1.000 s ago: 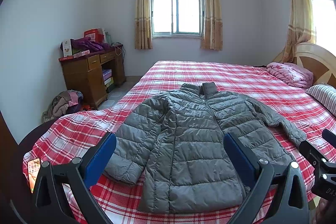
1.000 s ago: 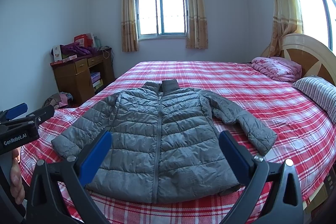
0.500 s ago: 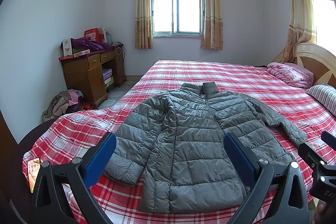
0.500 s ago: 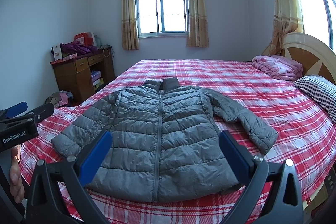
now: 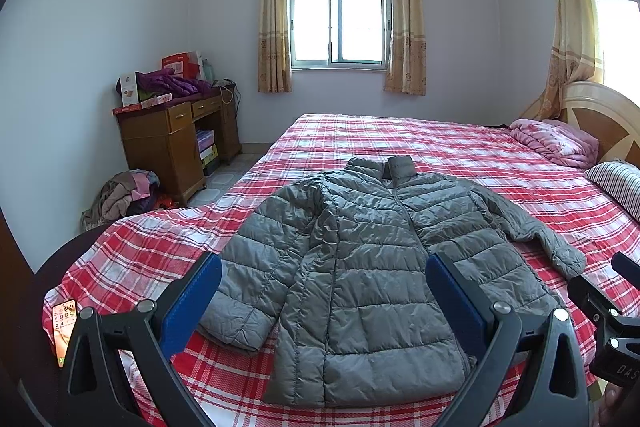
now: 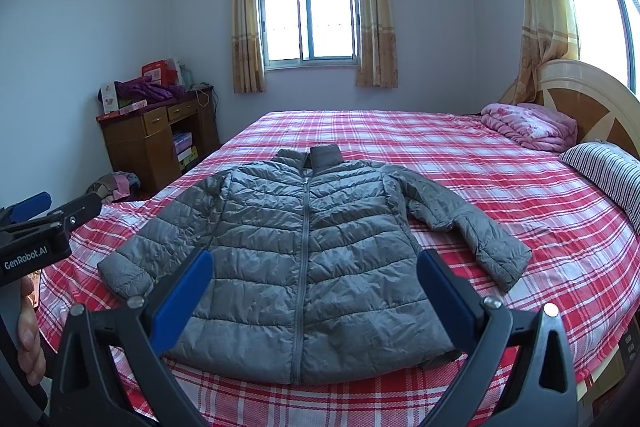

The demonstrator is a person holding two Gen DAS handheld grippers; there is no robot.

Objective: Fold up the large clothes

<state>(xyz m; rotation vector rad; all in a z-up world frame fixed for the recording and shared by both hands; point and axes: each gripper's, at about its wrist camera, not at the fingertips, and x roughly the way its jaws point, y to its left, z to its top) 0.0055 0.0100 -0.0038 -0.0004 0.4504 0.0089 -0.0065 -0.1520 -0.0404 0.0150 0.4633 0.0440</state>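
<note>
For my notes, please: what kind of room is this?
Most likely a home bedroom: a large bed with a pillow, a wooden desk and a curtained window.

Left gripper (image 5: 324, 301) agape; right gripper (image 6: 316, 293) agape, both level.

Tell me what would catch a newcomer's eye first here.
The grey puffer jacket lies zipped and flat, sleeves spread, at the near end of a red plaid bed. Both the left gripper and right gripper hover open above its hem. A bright window glows on the far wall.
</note>
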